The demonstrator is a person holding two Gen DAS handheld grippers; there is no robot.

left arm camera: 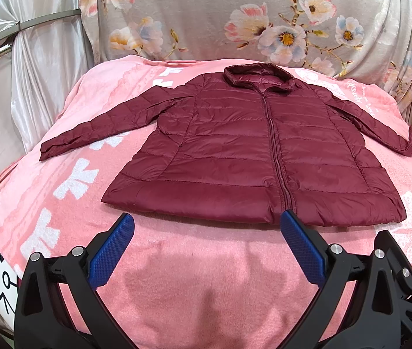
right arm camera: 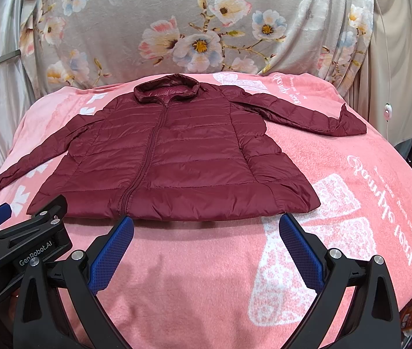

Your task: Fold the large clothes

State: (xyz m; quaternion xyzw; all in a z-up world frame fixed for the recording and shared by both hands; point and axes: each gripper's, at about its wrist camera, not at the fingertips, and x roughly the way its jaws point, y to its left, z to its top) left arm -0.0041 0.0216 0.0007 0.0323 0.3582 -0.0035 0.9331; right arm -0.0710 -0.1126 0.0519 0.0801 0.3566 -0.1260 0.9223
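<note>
Left wrist: jacket (left arm camera: pixel 252 151) lies lengthwise, collar pointing away.

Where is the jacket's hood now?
In both views the hood lies at the jacket's far end, on the pink blanket, near the floral cloth.

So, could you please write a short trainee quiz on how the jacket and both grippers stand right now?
1. True or false: the maroon puffer jacket lies zipped and flat on the pink blanket.
2. Which does the left gripper hold? A) a sleeve B) the hem C) nothing
3. Fill in: the right gripper hovers just short of the jacket's ____.

Key: 1 true; 2 C; 3 hem.
</note>
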